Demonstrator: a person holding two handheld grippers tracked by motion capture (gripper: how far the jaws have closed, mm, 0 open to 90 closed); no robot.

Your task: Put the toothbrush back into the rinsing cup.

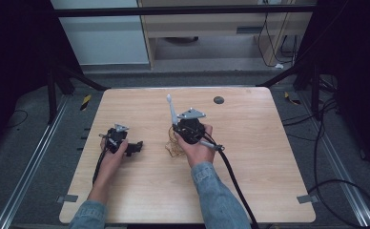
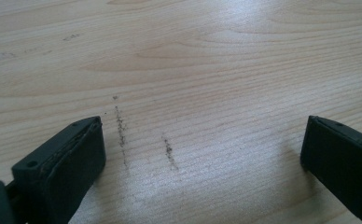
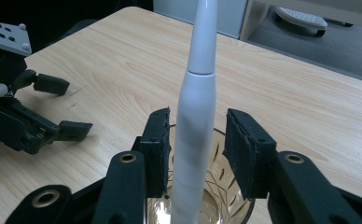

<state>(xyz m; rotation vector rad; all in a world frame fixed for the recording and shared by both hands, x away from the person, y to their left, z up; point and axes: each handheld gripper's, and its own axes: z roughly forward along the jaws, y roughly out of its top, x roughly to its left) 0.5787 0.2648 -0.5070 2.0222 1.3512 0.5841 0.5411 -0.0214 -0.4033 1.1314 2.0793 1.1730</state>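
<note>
1. A white electric toothbrush (image 3: 195,121) stood upright in a clear cut-glass tumbler (image 3: 226,184) near the middle of the wooden table (image 1: 250,157); its slim neck rose well above the rim, and in the high view its head pointed toward the far edge.
2. The right gripper (image 3: 195,144) was set low around the toothbrush handle, one black jaw on each side. The jaw on the view's left looked to touch the handle, while a gap showed at the other, so the jaws were parted and not clamped; contact on the left side was hard to confirm from this angle.
3. The step in hand appeared to be either taking hold of the toothbrush or letting it go after standing it in the tumbler; the pictures alone did not settle which.
4. If a grasp was meant, the next move called for closing squarely on the handle and lifting straight up, so the tumbler would not tip.
5. The left gripper (image 1: 134,147) rested low over bare wood well to the left of the tumbler, its jaws spread wide and holding nothing.
6. A small dark round disc (image 1: 218,100) lay near the table's far edge.
</note>
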